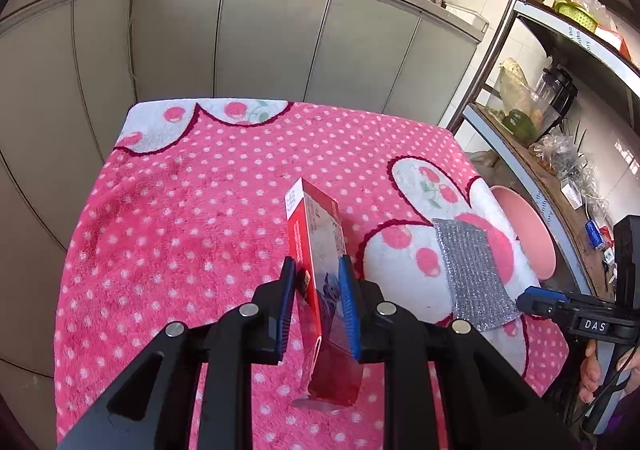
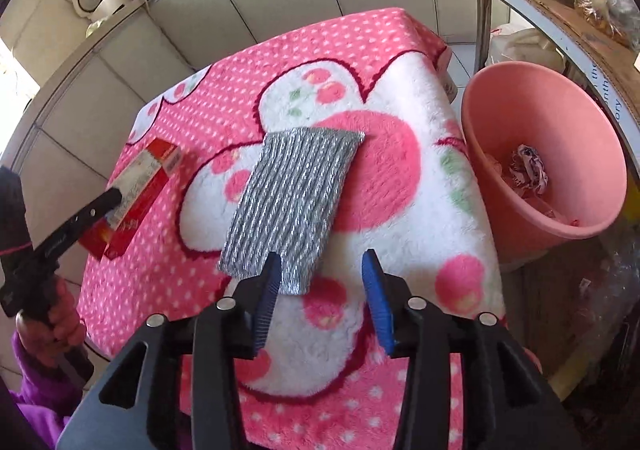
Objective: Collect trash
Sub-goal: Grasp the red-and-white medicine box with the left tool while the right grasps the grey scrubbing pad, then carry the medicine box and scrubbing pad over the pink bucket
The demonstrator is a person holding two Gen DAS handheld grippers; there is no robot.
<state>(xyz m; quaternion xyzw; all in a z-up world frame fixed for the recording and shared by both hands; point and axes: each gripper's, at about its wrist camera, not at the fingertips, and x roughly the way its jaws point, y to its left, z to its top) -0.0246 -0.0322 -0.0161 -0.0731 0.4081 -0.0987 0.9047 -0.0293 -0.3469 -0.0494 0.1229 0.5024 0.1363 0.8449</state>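
L claw: clamped on red carton, tilted, one end on pink blanket.
R claw: jaws apart, nothing held, tips just over near edge of silver pad.
Bin: pink bucket beside table, scraps already inside.
Tip: lift carton clear w/ firm grip, carry over the pad to the bucket; R should straddle the pad's edge before closing.
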